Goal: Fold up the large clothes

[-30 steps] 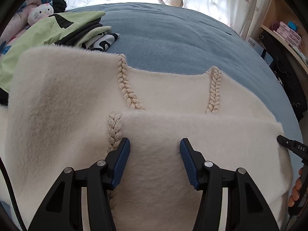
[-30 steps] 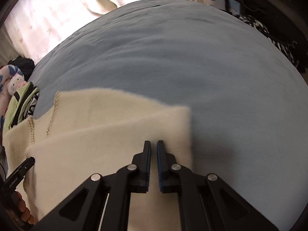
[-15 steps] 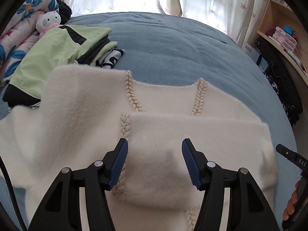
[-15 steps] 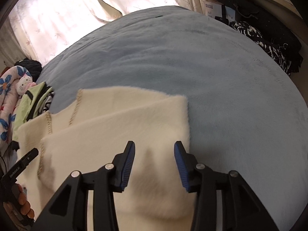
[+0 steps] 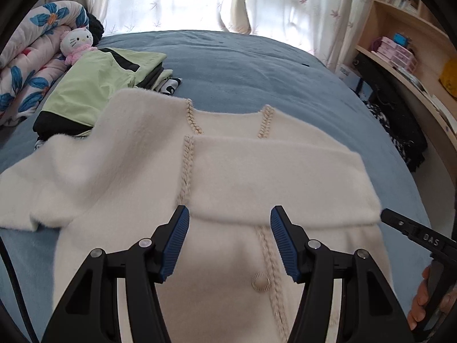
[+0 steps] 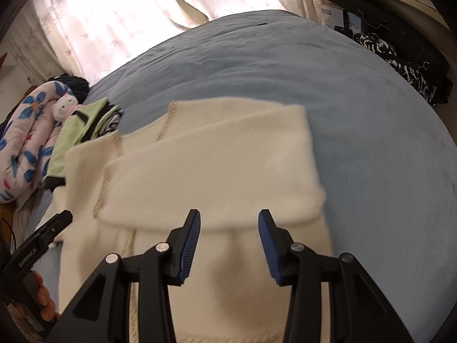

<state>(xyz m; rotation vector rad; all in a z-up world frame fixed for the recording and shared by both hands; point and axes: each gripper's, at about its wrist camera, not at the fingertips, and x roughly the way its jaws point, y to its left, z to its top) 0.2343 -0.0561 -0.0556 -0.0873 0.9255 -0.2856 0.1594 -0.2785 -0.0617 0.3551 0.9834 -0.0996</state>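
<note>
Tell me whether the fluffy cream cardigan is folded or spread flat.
Partly folded: the fluffy cream cardigan has one flap laid back over its body, on the blue bedspread.

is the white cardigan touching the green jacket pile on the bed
Touching. In the left wrist view the far left edge of the white cardigan lies over the near corner of the green jacket, covering part of its black hem, with no blue bedcover showing between them.

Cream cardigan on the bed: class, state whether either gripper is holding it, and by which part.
Nothing is held. The left gripper and right gripper both hang open above the cream cardigan, pads clear of the cloth.
</note>
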